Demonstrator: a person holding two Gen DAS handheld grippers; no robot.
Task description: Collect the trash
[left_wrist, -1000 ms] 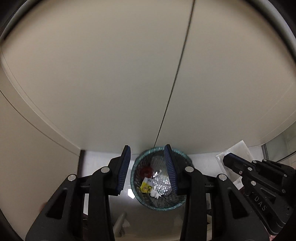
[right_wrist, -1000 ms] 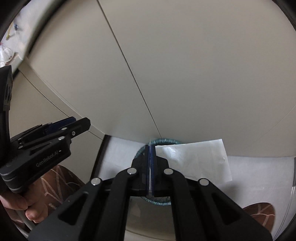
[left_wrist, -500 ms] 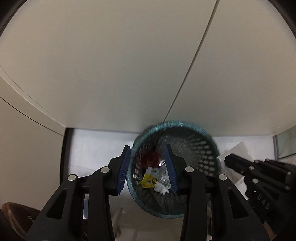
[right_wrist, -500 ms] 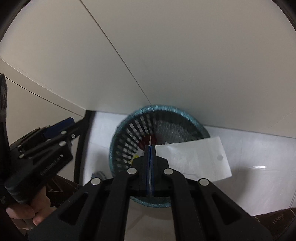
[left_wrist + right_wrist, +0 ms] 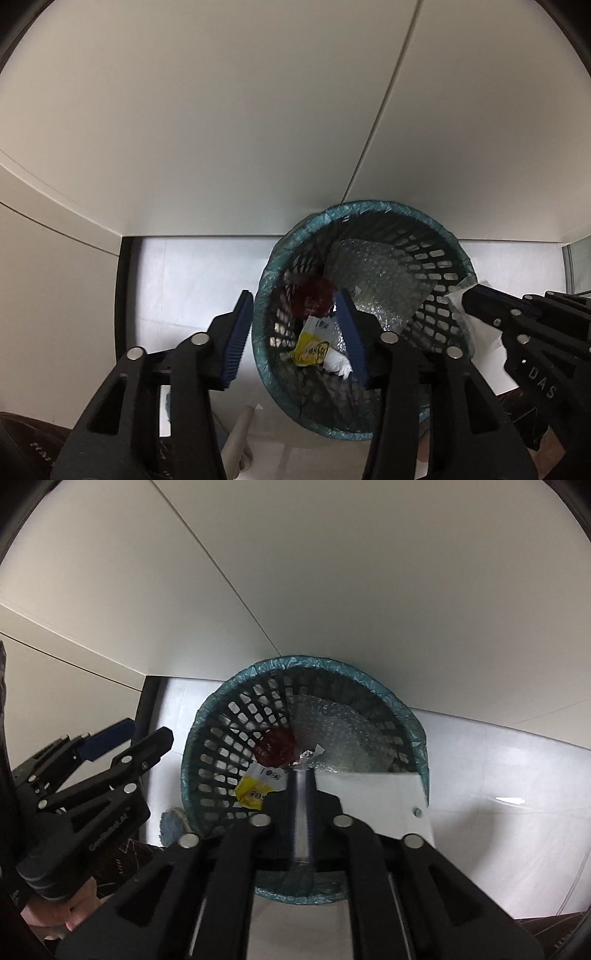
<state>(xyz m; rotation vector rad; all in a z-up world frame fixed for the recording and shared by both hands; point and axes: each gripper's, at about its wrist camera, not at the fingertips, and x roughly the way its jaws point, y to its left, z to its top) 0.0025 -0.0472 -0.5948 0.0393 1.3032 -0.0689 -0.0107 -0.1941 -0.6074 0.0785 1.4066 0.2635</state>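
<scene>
White floor (image 5: 480, 775) is carrying the basket (image 5: 221, 734), liner-rimmed. Right gripper (image 5: 302, 775) is clamping a clear plastic sleeve (image 5: 373, 794) over its 4 o'clock rim; left gripper (image 5: 295, 325) is gaping (empty) at 9 o'clock.

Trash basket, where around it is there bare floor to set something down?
Bare floor lies left of the trash basket, up to the dark frame, and right of it. The near-left side by the blue cloth is crowded.
</scene>
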